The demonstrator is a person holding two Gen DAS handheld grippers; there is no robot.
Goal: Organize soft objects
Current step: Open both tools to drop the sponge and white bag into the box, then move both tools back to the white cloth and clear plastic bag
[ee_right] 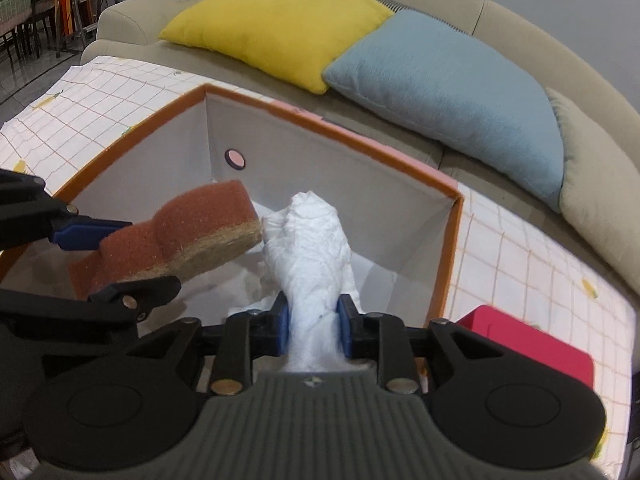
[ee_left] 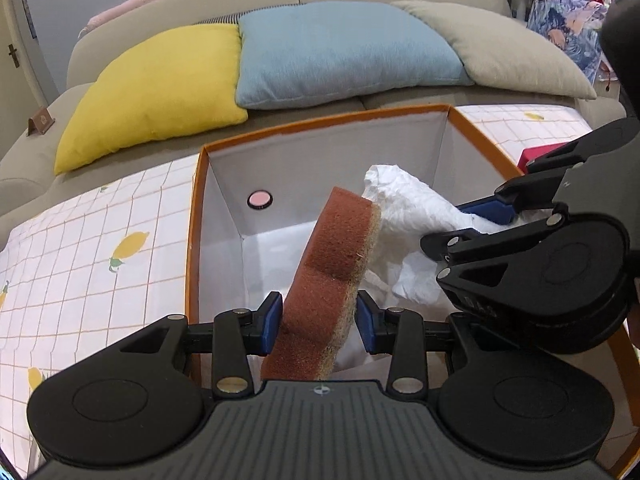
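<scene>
My left gripper (ee_left: 318,322) is shut on a brown sponge (ee_left: 330,276) with a tan scouring side, held tilted over the open orange-rimmed box (ee_left: 320,122) with white inner walls. My right gripper (ee_right: 314,330) is shut on a crumpled white cloth (ee_right: 316,248), also held above the box. In the left wrist view the right gripper (ee_left: 476,224) comes in from the right with the cloth (ee_left: 412,216) beside the sponge. In the right wrist view the sponge (ee_right: 192,232) and the left gripper (ee_right: 116,260) are at the left, the sponge tip touching the cloth.
The box (ee_right: 332,128) stands on a white checked cloth with lemon prints (ee_left: 88,248). A red container (ee_right: 532,348) sits right of the box. Behind is a beige sofa with yellow (ee_left: 160,88), blue (ee_left: 340,52) and beige (ee_left: 500,44) cushions.
</scene>
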